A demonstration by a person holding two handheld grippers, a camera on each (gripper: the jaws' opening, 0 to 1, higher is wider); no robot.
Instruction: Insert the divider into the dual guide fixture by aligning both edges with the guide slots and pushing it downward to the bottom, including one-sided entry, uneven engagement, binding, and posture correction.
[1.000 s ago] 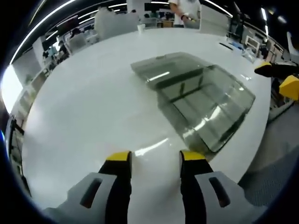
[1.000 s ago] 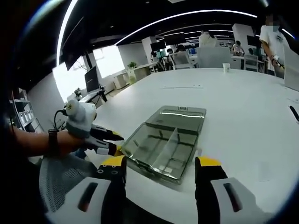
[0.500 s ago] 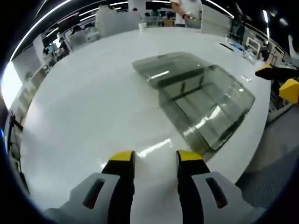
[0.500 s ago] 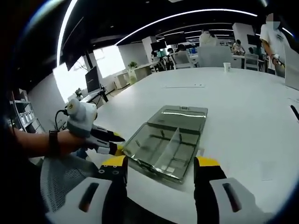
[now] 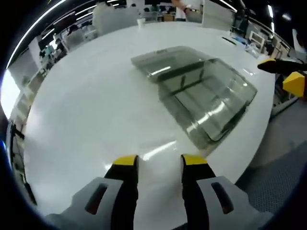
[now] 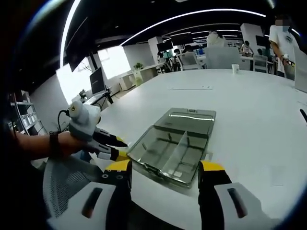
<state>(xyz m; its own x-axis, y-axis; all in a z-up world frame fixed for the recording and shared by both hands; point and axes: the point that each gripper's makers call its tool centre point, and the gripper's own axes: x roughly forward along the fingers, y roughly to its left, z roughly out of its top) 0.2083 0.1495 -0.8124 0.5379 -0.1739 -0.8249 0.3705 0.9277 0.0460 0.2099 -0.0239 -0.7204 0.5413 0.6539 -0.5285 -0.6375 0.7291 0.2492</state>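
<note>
A smoky clear tray, the guide fixture, lies on the white table near its front edge. A clear divider stands upright along the tray's middle. A flat lid-like part adjoins its far end. My right gripper hangs open just before the tray's near end and holds nothing. My left gripper is open over bare table, with the fixture ahead to its right. A hand holds the left gripper beside the tray's left corner. The right gripper pokes in at the far right.
A white cup stands far back on the table. A black item lies at the right edge. A mesh chair sits below the table's near edge. People and desks fill the background.
The left gripper's jaws have drawn a little closer together. Both views have shifted slightly with the hands; the tray and divider have not moved.
</note>
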